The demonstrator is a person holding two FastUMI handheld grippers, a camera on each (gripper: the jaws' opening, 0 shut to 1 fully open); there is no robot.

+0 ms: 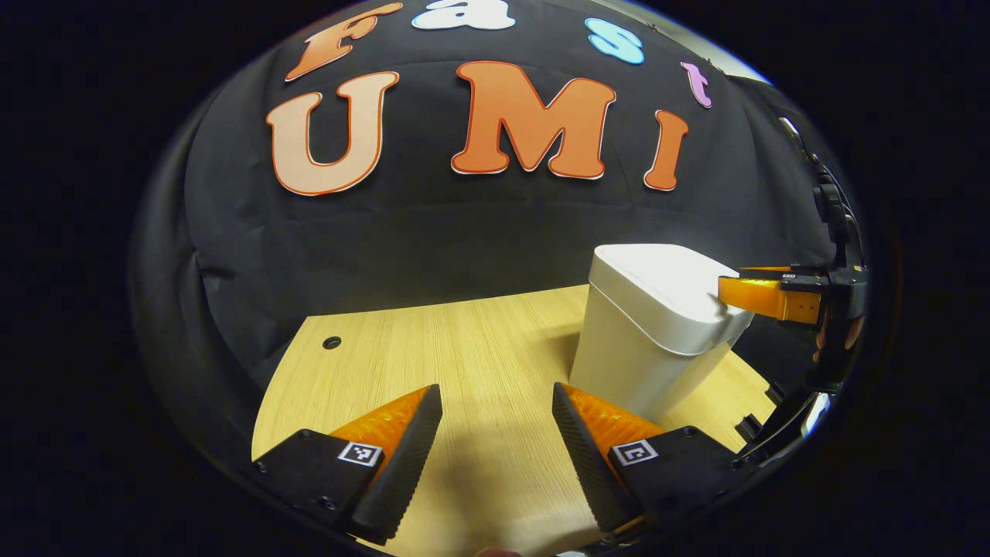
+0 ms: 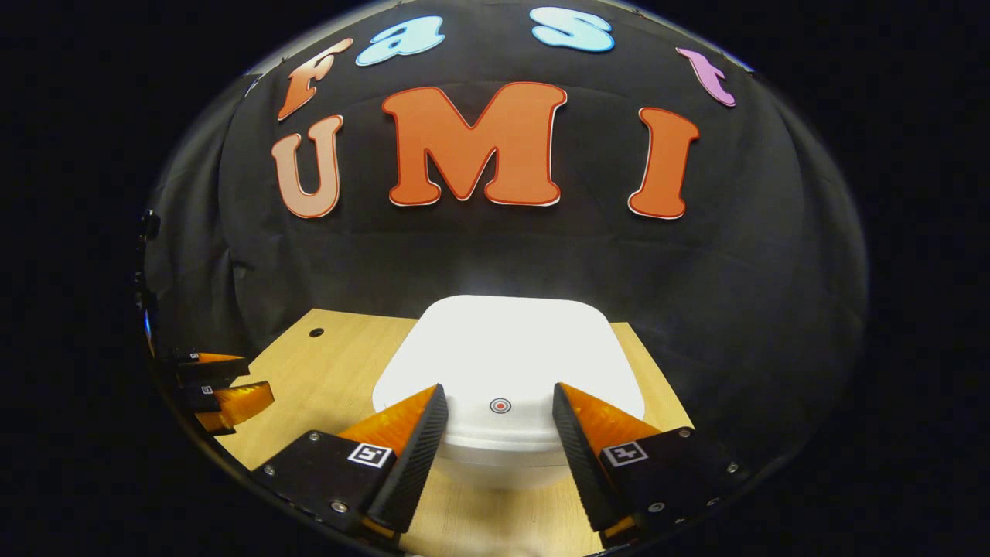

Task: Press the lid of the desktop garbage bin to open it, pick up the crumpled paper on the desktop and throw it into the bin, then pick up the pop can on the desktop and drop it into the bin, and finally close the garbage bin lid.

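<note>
1. Pale wood grain is running across the tabletop (image 1: 479, 340) in the lower middle of the left gripper view, with a small dark hole (image 1: 332, 342) showing toward the middle left of the frame.
2. The white garbage bin (image 1: 650, 340) is standing upright on that tabletop at the right of centre in the left gripper view, and its lid (image 1: 665, 282) is lying shut on top.
3. The left gripper (image 1: 496, 418) is sitting at the bottom of the left gripper view with its fingers spread wide, holding nothing, and bare tabletop is showing between them.
4. The bin is standing just right of the left gripper's right finger, which is overlapping its lower front corner in the frame; whether they are touching cannot be told.
5. The right gripper (image 1: 731, 298) is reaching in from the right edge of the left gripper view, its tip at the lid's right edge; contact cannot be told there.
6. In the right gripper view, the right gripper (image 2: 500, 418) is hanging above the lid (image 2: 503, 348) at the bottom centre of the frame, with its fingers standing wide apart and gripping nothing.
7. A small red ring mark (image 2: 500, 405) on the lid is showing in the gap between those fingers.
8. The left gripper (image 2: 220, 391) is appearing at the lower left edge of the right gripper view, over the tabletop (image 2: 325, 371) and well apart from the bin.
</note>
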